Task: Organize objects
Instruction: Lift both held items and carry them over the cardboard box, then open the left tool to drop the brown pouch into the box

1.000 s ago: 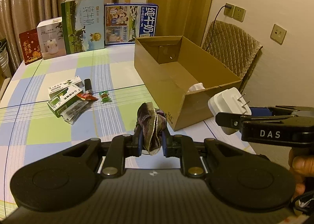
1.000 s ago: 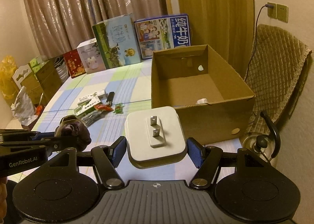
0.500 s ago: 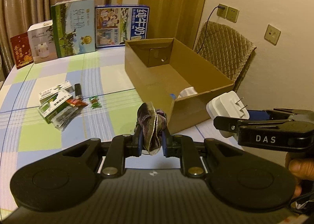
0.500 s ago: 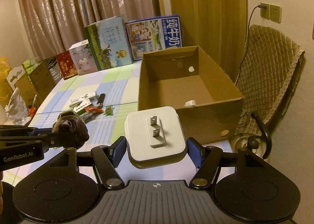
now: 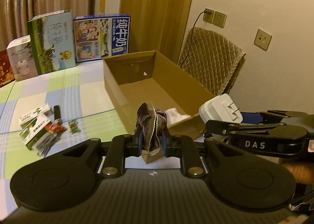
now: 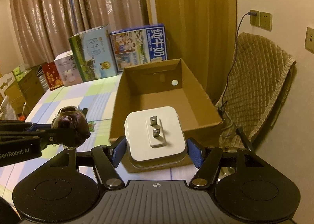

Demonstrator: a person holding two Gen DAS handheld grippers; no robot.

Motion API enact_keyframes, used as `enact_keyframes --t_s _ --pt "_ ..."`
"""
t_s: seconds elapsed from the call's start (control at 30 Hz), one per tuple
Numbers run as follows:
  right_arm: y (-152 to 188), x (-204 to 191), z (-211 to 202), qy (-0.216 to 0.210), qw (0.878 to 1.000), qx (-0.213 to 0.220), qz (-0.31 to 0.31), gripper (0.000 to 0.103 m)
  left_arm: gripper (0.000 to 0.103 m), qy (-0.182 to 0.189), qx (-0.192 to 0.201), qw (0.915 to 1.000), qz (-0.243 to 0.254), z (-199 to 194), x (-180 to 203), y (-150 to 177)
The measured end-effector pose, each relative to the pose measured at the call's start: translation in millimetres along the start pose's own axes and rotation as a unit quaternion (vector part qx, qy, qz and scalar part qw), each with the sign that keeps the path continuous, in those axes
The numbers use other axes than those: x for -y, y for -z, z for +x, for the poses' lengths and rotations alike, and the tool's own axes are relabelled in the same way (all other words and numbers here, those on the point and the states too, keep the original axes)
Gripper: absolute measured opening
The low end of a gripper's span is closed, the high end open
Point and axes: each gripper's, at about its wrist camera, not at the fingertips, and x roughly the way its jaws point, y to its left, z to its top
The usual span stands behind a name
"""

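My left gripper (image 5: pixel 151 135) is shut on a dark purple scrunchie (image 5: pixel 151 124), held above the table just before the near wall of an open cardboard box (image 5: pixel 117 88). My right gripper (image 6: pixel 156 145) is shut on a white plug adapter (image 6: pixel 155 133), prongs up, held over the box's near wall (image 6: pixel 115 126). The adapter also shows in the left wrist view (image 5: pixel 221 110), to the right of the scrunchie. The scrunchie shows in the right wrist view (image 6: pixel 70 126), to the left. A white object (image 5: pixel 174 113) lies in the box's near corner.
Small green-and-white boxes (image 5: pixel 35 126), a black stick (image 5: pixel 57 111) and wrapped candies (image 5: pixel 73 126) lie on the checked tablecloth (image 5: pixel 78 90) at left. Milk cartons (image 5: pixel 102 37) and gift boxes (image 5: pixel 21 57) stand along the far edge. A padded chair (image 6: pixel 259 86) is right of the box.
Both grippers have risen and moved forward toward the cardboard box, each keeping hold of its object. The box's inside now shows more fully.
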Motion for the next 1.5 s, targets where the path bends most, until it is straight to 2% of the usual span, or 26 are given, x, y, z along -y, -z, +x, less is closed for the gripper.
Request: enact_keyframes --t_s 0.37,0.67,0.73,0.77,0.8,0.87,0.97,1.1,1.37,1.47,1.5 --pt "-43.4 38.1 36.8 0.009 1.0 0.005 0.01 0.064 0.015 0.008 0.007 0.9999 0.007 46.3 8.8 -46.5" --pt "-62.1 62.8 77.0 0.018 1.0 -0.001 0.025 0.064 0.016 0.014 -0.009 0.9999 0.004 101.6 2.0 -61.8" --pt "-62.5 68.7 83.5 0.014 0.999 -0.003 0.037 0.064 0.019 0.016 -0.012 0.9998 0.002 113.4 0.0 -64.0" --pt "-62.0 71.3 86.0 0.011 0.999 -0.006 0.042 0.064 0.024 0.012 -0.013 0.9998 0.0 118.2 -0.8 -64.8" --pt "-61.5 73.3 88.6 0.009 0.999 -0.008 0.046 0.064 0.038 0.006 -0.015 0.9999 -0.001 122.8 -1.2 -65.5" --pt "-60.6 74.7 92.0 0.01 0.999 -0.012 0.048 0.064 0.046 0.007 -0.016 0.9998 -0.003 128.4 -4.4 -66.7" --pt "-57.8 76.1 94.7 0.009 0.999 -0.015 0.05 0.064 0.046 0.006 -0.014 0.9999 -0.003 127.4 -11.1 -67.0" --pt "-55.8 75.1 98.2 0.007 0.999 -0.017 0.049 0.064 0.056 -0.005 -0.008 0.9997 -0.023 116.7 -27.7 -64.1" --pt "-61.3 63.5 112.9 -0.005 0.999 -0.014 0.04 0.064 0.058 -0.042 0.003 0.998 -0.047 84.6 -55.8 -48.3" --pt "-65.1 61.4 111.6 -0.007 0.999 -0.001 0.045 0.081 0.06 -0.046 0.003 0.9975 -0.054 75.2 -61.0 -42.2" --pt "-65.2 61.3 108.0 -0.011 0.999 0.007 0.047 0.083 0.061 -0.047 0.003 0.9974 -0.055 71.8 -62.5 -39.6"
